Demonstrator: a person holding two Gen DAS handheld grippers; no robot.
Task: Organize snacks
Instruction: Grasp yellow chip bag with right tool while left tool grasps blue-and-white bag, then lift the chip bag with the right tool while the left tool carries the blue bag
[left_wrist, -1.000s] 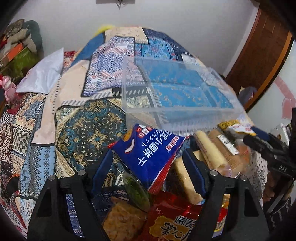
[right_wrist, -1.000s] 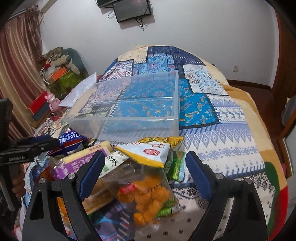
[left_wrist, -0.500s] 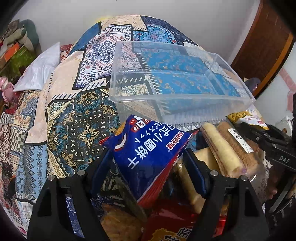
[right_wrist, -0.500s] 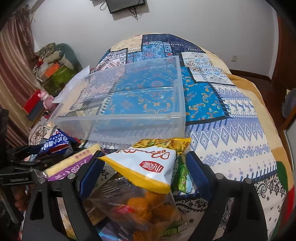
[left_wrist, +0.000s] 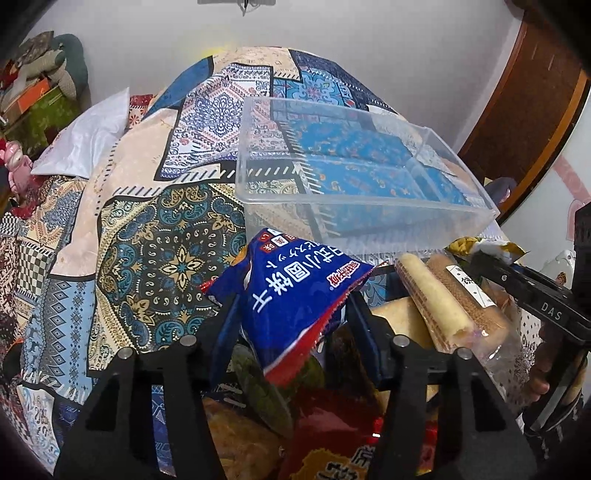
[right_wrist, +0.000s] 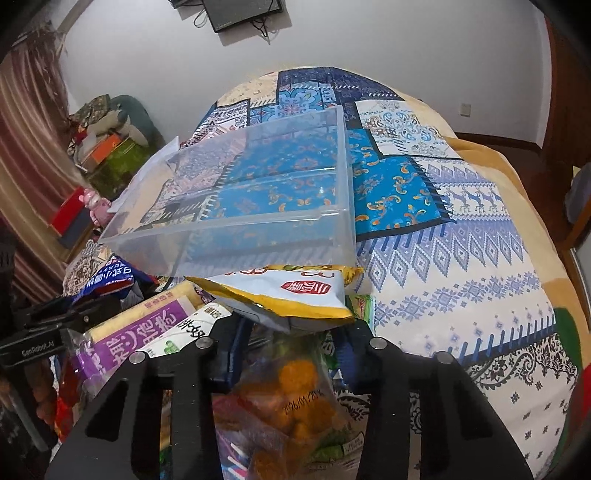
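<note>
Two grippers, two snacks up off the pile. On the left wrist view, the left gripper (left_wrist: 291, 328) is clamped on a blue snack bag (left_wrist: 291, 291), its fingers (left_wrist: 224, 332) pressing the bag's lower half while the printed top sticks out ahead toward the clear plastic bin (left_wrist: 369, 206). That bin sits on the patterned bedspread (left_wrist: 147, 258), just past the bag's upper edge. This view alone shows the long wafer rolls (left_wrist: 439, 306) in clear wrap to the right of the bag, and the red bag (left_wrist: 332, 435) and green packet (left_wrist: 266, 395) lying under the fingers.

Over to the right wrist view: the right gripper (right_wrist: 291, 328) is closed on a white and yellow bag (right_wrist: 288, 295), which juts forward, its far edge right at the bin's (right_wrist: 258, 229) near wall; whether it touches I cannot tell. Only this camera catches the purple pack (right_wrist: 136, 332) at left, the clear pouch of orange pieces (right_wrist: 295, 391) beneath the fingers, and a green packet (right_wrist: 362, 306) beside the right finger. It also shows the blue bag (right_wrist: 110, 277) from the side, held low at the bin's left corner, with the left gripper's black body behind it. The wall screen (right_wrist: 240, 11) hangs above the bed here. Each camera picks up the other tool at its edge.
</note>
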